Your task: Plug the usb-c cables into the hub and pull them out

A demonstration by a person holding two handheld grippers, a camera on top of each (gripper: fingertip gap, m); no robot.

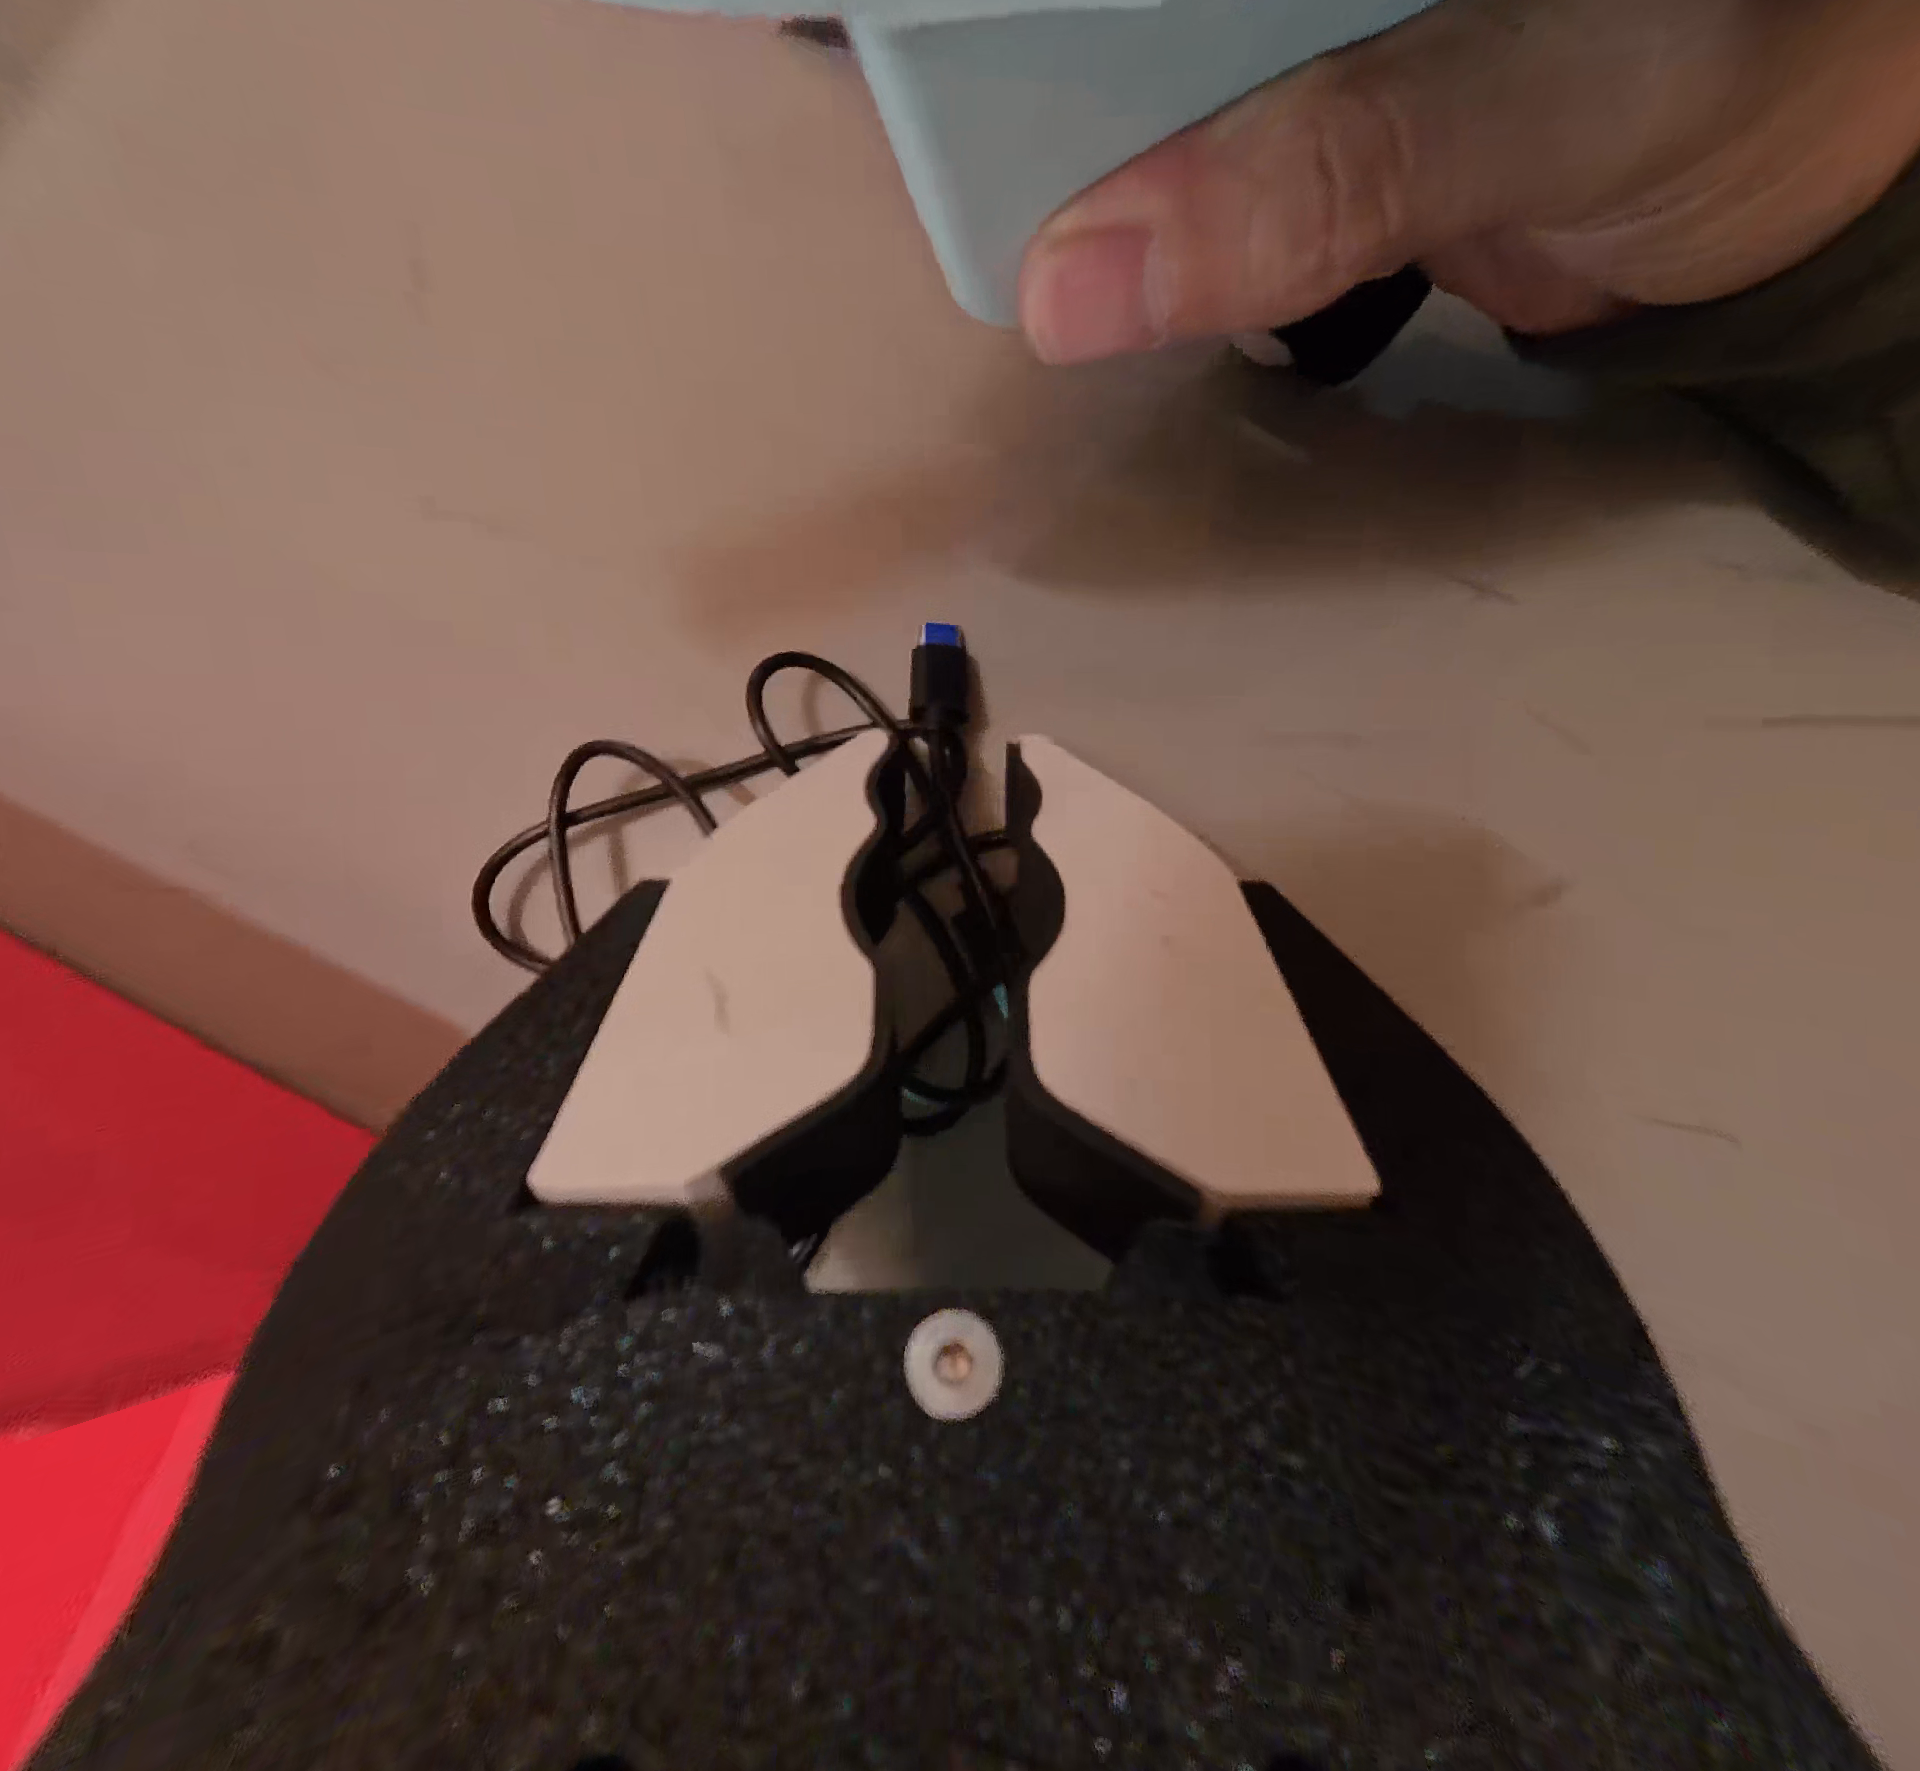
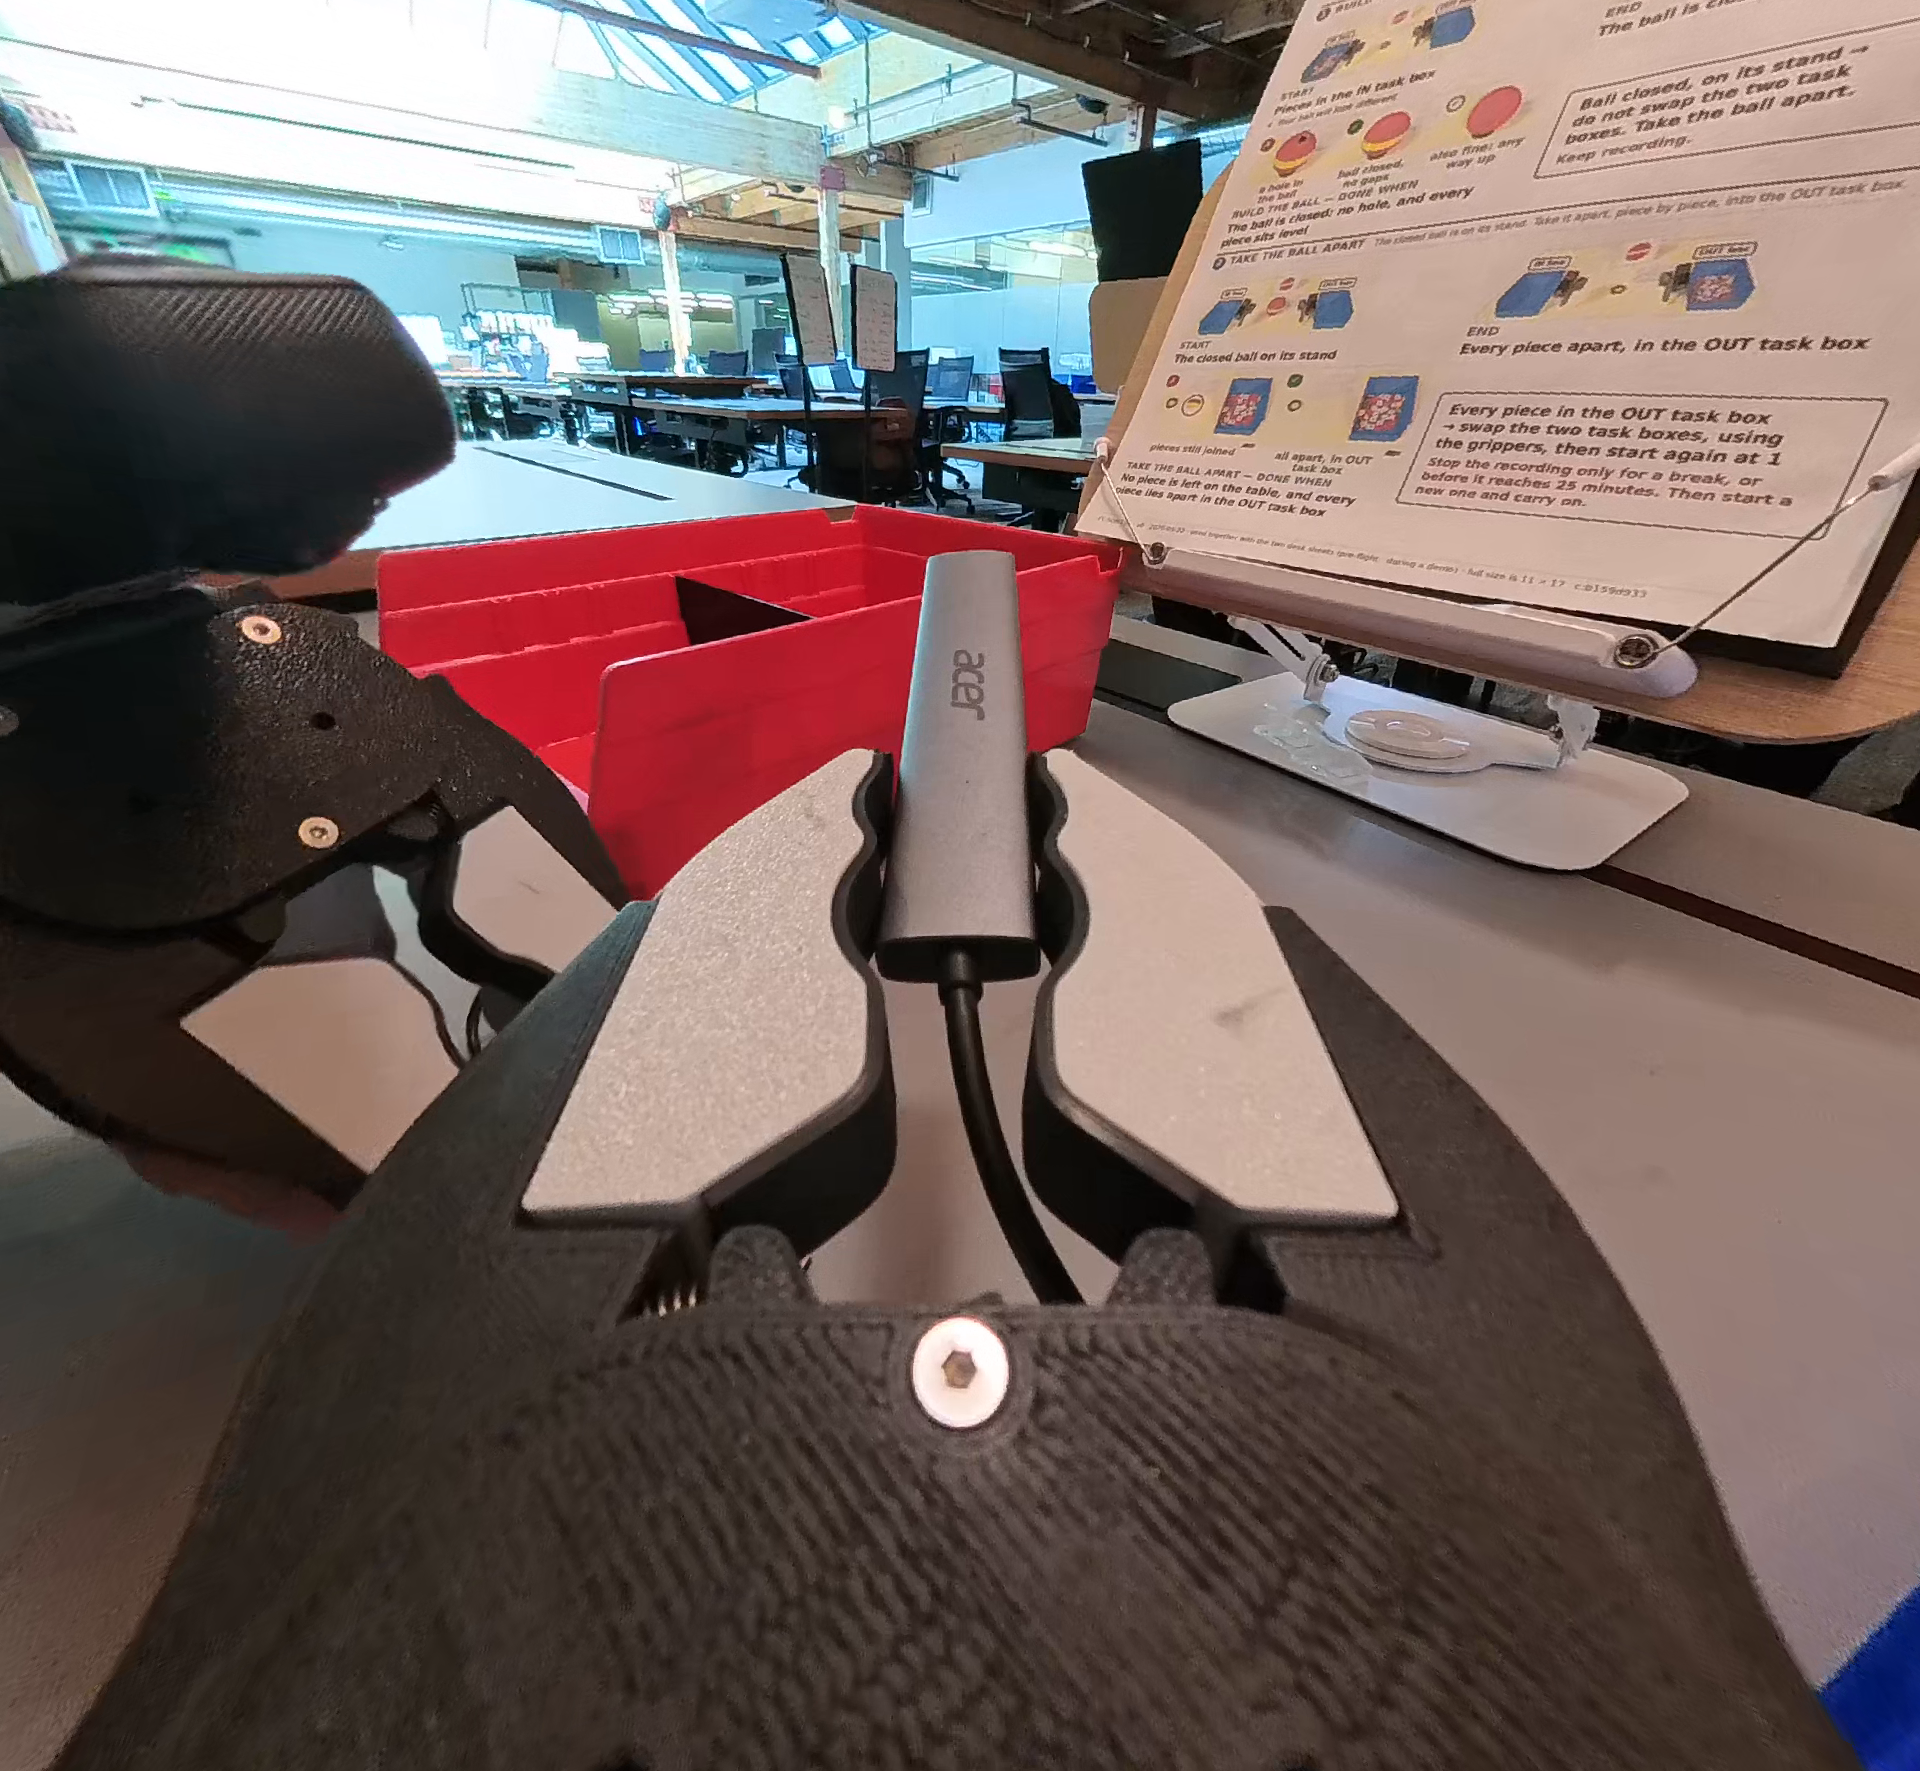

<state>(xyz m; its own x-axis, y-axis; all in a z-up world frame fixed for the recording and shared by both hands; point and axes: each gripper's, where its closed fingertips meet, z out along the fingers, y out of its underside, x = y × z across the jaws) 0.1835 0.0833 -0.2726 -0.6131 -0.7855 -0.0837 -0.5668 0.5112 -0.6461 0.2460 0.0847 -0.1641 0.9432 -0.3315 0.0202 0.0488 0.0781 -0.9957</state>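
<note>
My right gripper [image 2: 961, 771] is shut on a grey USB hub [image 2: 961, 682], which stands up out of the jaws with its own black lead [image 2: 987, 1129] running back between the fingers. My left gripper [image 1: 951, 750] points down at the table, jaws a little apart, over a tangled black USB-C cable [image 1: 623, 786]. Its blue-tipped plug [image 1: 940, 667] lies just past the fingertips, and strands of cable run between the fingers. I cannot see any pinch on the cable. The left gripper's black body [image 2: 208, 786] shows at the left of the right wrist view.
A red bin [image 2: 748, 641] stands just behind the hub and shows as a red patch [image 1: 135, 1202] at lower left. A document stand with a printed sheet [image 2: 1507, 267] is at the right. A hand [image 1: 1403, 194] holds the pale handle [image 1: 987, 111] above the cable.
</note>
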